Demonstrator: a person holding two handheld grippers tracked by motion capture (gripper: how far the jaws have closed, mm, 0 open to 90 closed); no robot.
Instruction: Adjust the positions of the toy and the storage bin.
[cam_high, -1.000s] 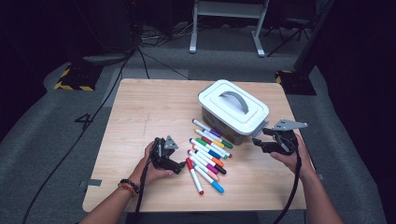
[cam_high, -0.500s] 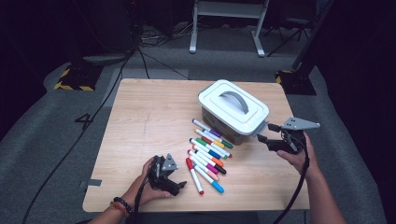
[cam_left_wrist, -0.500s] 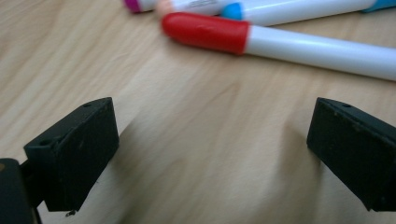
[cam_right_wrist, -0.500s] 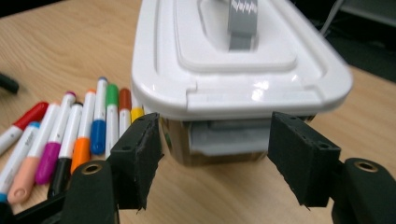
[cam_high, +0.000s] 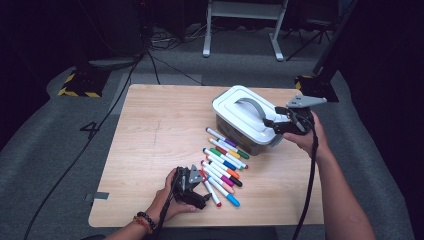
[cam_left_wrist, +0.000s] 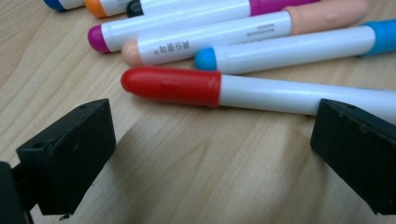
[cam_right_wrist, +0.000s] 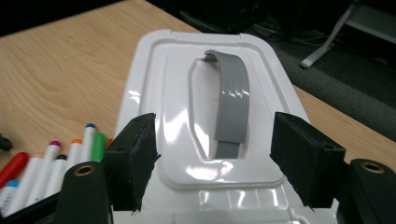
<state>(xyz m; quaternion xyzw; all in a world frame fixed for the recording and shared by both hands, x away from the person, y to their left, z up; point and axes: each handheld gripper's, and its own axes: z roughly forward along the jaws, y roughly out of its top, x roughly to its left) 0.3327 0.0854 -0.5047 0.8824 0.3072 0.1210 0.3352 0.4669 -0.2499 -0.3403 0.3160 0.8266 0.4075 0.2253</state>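
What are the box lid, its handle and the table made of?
Lid: glossy white plastic by its look, with sharp highlights and moulded ridges. Handle: grey plastic, smooth, also shiny. Table: pale wood or wood-look laminate; grain lines show, matte.

I am seeing the table (cam_high: 160, 125) lit brightly from above in the high view, while the floor and the frame's upper edge are sinking into near black. In the left gripper view, soft shadows are falling across the wood at lower centre, and the markers (cam_left_wrist: 261, 93) are staying sharp. In the right gripper view, glare is streaking the white lid (cam_right_wrist: 163, 93), and the background at upper right is blurring.
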